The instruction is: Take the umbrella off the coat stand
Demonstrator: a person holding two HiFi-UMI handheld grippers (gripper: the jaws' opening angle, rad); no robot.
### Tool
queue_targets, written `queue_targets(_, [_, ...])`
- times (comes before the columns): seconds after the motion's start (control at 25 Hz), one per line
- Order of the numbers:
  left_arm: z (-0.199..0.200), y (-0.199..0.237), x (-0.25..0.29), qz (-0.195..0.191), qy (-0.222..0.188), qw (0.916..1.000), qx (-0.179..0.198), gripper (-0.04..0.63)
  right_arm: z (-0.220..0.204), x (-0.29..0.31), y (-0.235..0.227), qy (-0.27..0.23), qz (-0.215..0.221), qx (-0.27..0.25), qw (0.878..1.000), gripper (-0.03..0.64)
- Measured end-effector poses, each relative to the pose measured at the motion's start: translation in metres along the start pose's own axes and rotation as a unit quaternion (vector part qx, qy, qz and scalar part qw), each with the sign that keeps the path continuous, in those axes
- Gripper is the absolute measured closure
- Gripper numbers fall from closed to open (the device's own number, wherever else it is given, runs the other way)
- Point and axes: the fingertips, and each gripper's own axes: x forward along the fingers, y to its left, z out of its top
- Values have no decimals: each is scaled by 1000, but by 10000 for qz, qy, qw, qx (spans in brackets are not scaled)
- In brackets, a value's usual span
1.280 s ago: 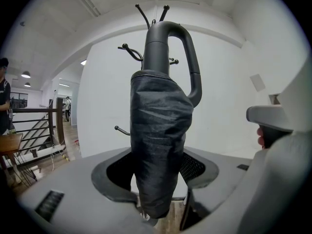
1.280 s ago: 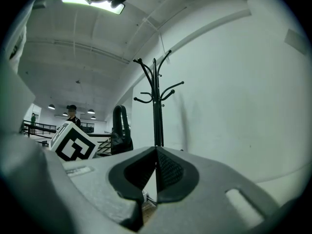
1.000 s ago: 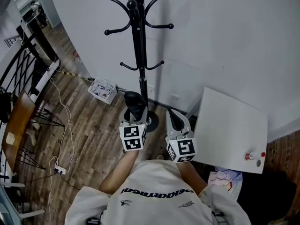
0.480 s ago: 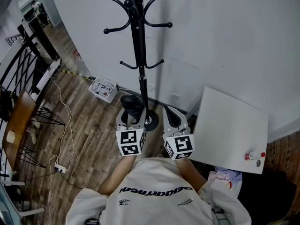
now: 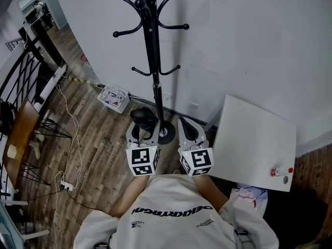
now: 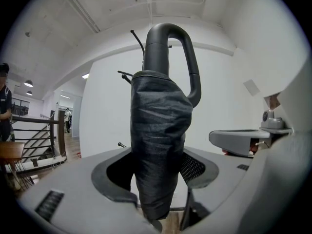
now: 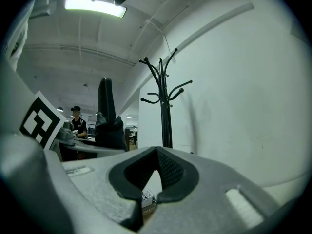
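Now your left gripper [image 5: 141, 133] is clamped on the umbrella [image 6: 158, 145]. Its jaws stand fairly wide, with the pads pressed on either side of the folded black canopy. The umbrella stands upright between them, its curved handle [image 6: 171, 40] on top and the crook bending down to the right in the left gripper view. The lower end of the canopy drops below the jaws and out of sight.

From the head view, the umbrella is off the hooks of the coat stand [image 5: 153, 61]. You hold it close in front of your body, just left of the stand's pole and near the round base [image 5: 165, 134] as that view shows them. I can't tell whether it touches the pole there. In the left gripper view, a few of the stand's hooks show behind the umbrella against the white wall.

Your right gripper [image 5: 185, 126] sits just beside the left one, at about the same height and pointing the same way. Its jaws are drawn together at the tips and nothing is between the pads. Its view shows the stand upright against the wall ahead, with the umbrella off to the left.

A white table [image 5: 257, 139] stands to your right against the wall. A small white crate [image 5: 113, 98] sits on the wood floor to the left of the stand.
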Motion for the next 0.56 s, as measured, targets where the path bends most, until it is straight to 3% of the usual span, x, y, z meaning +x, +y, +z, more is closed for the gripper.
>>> queue_targets(0.56, [2,-4,6,-107,-99,9999,-43,341,-6,3,-9,72,-19,142,9999,618])
